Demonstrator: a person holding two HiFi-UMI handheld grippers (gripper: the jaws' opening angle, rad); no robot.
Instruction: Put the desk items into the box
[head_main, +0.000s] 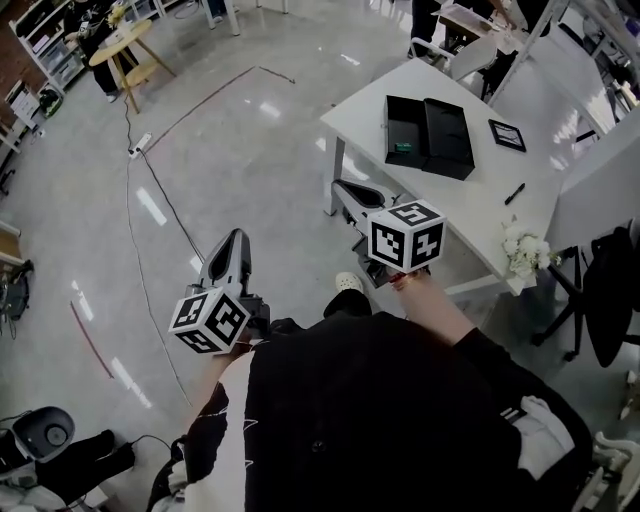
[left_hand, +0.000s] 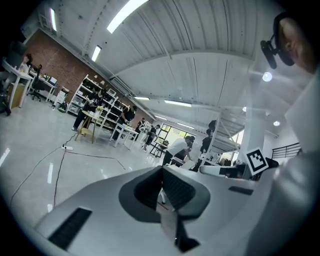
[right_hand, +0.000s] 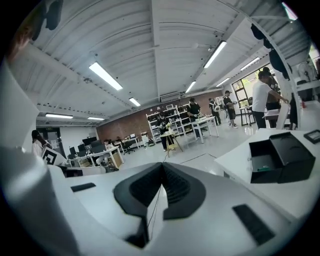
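Observation:
A black box (head_main: 430, 135) lies open on the white desk (head_main: 372, 106), with a small green item (head_main: 402, 148) inside it. A black pen (head_main: 515, 193), a black-framed card (head_main: 507, 135) and white flowers (head_main: 525, 252) also rest on the desk. My right gripper (head_main: 340, 186) hangs shut and empty just off the desk's near-left corner. In the right gripper view its jaws (right_hand: 162, 164) meet, and the box (right_hand: 280, 157) sits to the right. My left gripper (head_main: 236, 236) is over the floor, well left of the desk, its jaws (left_hand: 162, 167) shut on nothing.
A cable and power strip (head_main: 138, 146) run across the glossy floor to the left. A round wooden table (head_main: 122, 45) stands far left. A dark chair (head_main: 605, 290) stands right of the desk. Another chair base (head_main: 40, 435) lies at bottom left. People stand in the background.

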